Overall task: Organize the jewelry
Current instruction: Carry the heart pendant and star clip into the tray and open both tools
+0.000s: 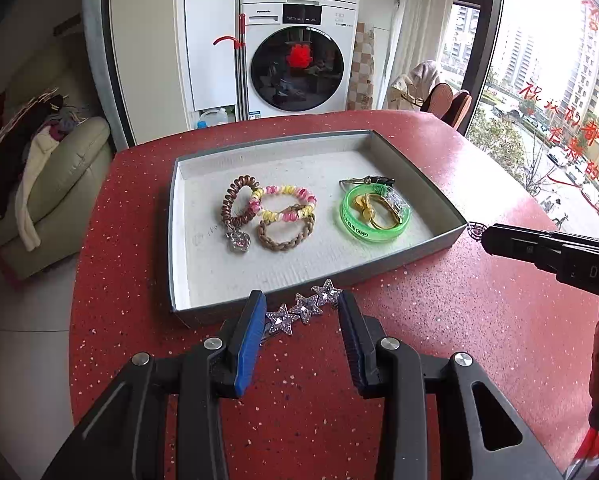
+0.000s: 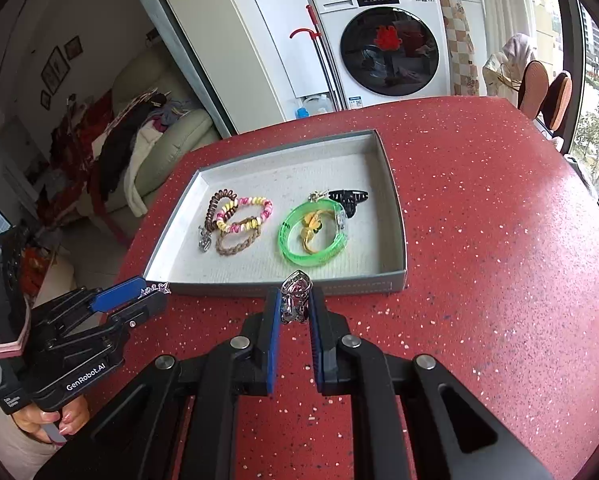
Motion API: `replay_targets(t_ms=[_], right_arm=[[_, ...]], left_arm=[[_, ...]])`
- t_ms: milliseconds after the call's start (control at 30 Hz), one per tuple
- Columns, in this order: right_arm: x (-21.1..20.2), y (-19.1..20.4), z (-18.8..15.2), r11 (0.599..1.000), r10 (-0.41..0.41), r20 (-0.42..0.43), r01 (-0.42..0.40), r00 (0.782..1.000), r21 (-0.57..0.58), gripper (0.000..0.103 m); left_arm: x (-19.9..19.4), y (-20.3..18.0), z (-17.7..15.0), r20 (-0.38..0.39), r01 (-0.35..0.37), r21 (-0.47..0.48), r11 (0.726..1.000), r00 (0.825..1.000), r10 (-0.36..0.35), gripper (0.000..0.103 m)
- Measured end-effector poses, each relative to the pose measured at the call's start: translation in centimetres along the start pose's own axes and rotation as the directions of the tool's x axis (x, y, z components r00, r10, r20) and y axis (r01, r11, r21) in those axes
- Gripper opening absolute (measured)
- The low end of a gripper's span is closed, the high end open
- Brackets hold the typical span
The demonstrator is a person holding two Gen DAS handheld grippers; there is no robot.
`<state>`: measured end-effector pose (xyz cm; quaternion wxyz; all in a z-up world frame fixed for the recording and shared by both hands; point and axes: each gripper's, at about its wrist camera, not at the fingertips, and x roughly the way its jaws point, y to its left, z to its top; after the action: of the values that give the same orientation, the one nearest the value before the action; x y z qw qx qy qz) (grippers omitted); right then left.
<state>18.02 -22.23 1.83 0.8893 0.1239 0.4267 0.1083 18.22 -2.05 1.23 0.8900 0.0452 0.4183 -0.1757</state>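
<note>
Star clip point(image 1: 304, 307) before tray point(image 1: 443, 196); bracelets point(image 1: 273, 212), green bangle point(image 1: 373, 212) inside

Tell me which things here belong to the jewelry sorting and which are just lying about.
Belong to the job:
- gray tray
- star hair clip between the open left tongs
- silver clip gripped by the right tongs
- hair ties, green bangle and black claw clip, in the tray

Just lying about:
- washing machine
- armchair with clothes
- detergent jug
</note>
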Motion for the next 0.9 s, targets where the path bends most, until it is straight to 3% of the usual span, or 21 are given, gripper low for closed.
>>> replay_targets(t_ms=[600, 900], right_arm=[[5.5, -1.0, 6.0, 0.998, 0.028, -0.012, -0.027, 1.000, 0.050, 0.015], [8.4, -0.9, 6.7, 0.999, 0.002, -0.030, -0.002, 1.000, 0.032, 0.015]], left_arm=[[4.6, 1.8, 6.0, 0.000, -0.057, -0.069, 0.996, 0.998, 0.057, 0.056], [7.5, 2.7, 6.5, -0.029, -0.122, -0.089, 0.989, 0.992, 0.120, 0.056]])
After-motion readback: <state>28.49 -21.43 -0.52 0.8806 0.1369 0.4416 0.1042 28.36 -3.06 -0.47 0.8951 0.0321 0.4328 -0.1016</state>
